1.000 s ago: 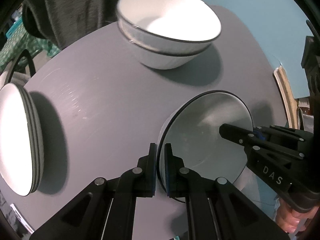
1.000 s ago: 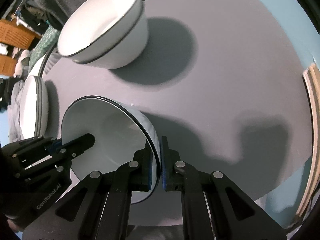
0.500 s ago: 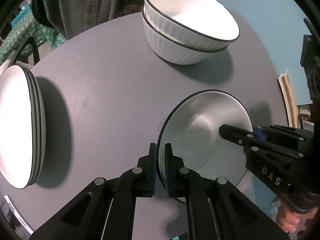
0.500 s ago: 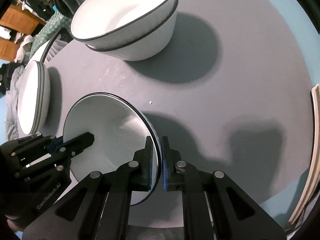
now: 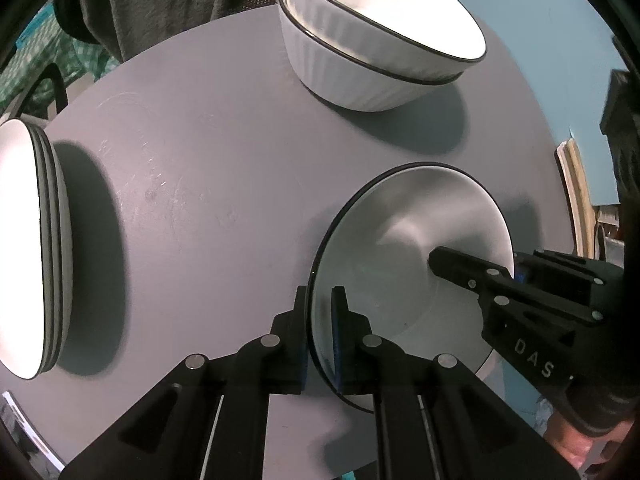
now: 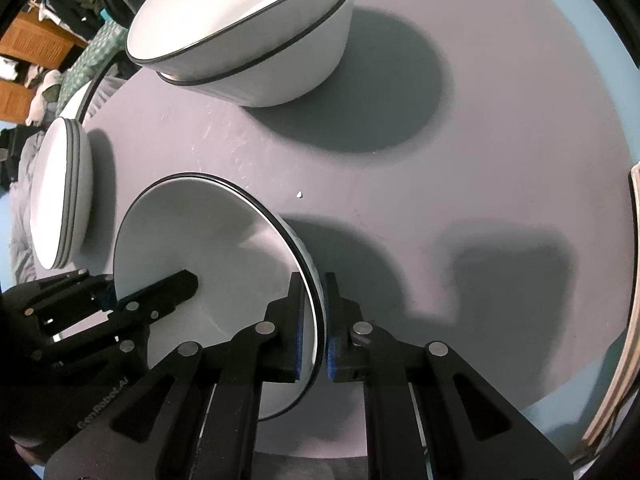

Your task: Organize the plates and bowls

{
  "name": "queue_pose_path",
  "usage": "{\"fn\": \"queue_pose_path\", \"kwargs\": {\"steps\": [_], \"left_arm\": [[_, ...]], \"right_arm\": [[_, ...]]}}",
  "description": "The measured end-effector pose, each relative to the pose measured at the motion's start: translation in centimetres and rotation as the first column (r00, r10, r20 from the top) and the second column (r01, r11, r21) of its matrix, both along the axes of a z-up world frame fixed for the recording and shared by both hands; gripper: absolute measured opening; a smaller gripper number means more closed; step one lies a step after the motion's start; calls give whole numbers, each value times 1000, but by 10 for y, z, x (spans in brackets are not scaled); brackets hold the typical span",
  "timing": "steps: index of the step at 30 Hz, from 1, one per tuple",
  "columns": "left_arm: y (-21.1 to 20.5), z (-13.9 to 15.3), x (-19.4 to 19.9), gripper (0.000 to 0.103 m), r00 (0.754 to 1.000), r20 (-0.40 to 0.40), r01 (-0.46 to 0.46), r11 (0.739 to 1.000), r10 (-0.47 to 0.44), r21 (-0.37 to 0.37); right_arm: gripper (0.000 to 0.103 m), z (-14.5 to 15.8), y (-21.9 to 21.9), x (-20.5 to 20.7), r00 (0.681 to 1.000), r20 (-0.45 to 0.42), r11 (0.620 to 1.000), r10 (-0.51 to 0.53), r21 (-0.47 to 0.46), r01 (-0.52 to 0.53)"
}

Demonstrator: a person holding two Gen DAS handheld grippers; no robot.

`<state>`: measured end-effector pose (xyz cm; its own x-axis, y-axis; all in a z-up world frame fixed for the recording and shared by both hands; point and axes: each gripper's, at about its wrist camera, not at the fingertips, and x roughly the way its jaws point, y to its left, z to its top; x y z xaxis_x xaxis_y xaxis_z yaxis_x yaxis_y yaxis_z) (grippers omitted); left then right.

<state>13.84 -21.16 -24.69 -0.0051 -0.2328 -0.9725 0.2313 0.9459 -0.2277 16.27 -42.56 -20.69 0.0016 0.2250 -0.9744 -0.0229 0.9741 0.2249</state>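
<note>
Held bowl sinks closer to the grey worktop

Both tools have carried the bowl [image 5: 412,240] lower and further along the worktop [image 5: 224,184] than a second ago; the stacked bowls [image 5: 376,44] now sit higher and further right in the left wrist view. The left tool [image 5: 320,332] is clamped on the bowl's near rim, one finger inside and one outside. The right tool [image 6: 314,320] pinches the opposite rim the same way. The bowl hangs between them, just above the worktop's near right part.

It is white, round and smooth inside, with a thin dark line along the rim; its hollow is shaded grey. The stacked bowls, two nested, match it and show fine vertical ribbing on their outer walls. They stand at the far side, well apart from the held bowl. A stack of white dark-rimmed plates [image 5: 28,248] lies at the left edge.

The worktop is round, matt grey, faintly scuffed. Open surface lies between the three groups, and its curved edge runs close behind the held bowl
</note>
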Motion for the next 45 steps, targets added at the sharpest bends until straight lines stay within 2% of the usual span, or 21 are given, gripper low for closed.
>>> {"fn": "queue_pose_path", "kwargs": {"steps": [11, 21, 25, 37, 45], "left_arm": [[13, 15, -9, 8, 997, 8, -71, 997, 71, -38], [18, 65, -3, 8, 994, 80, -70, 995, 76, -77], [20, 77, 2, 8, 991, 101, -77, 993, 87, -94], [11, 108, 57, 8, 980, 177, -82, 994, 94, -79], [4, 107, 95, 8, 975, 198, -93, 994, 103, -58]], "right_arm": [[8, 19, 2, -9, 999, 42, 1000, 1, -12, -1], [8, 61, -4, -10, 994, 106, 1000, 1, -10, 0], [8, 76, -6, -5, 991, 135, 1000, 7, -9, -6], [8, 102, -7, 33, 981, 195, 1000, 0, -4, 0], [8, 104, -10, 65, 980, 199, 1000, -4, 11, 2]]}}
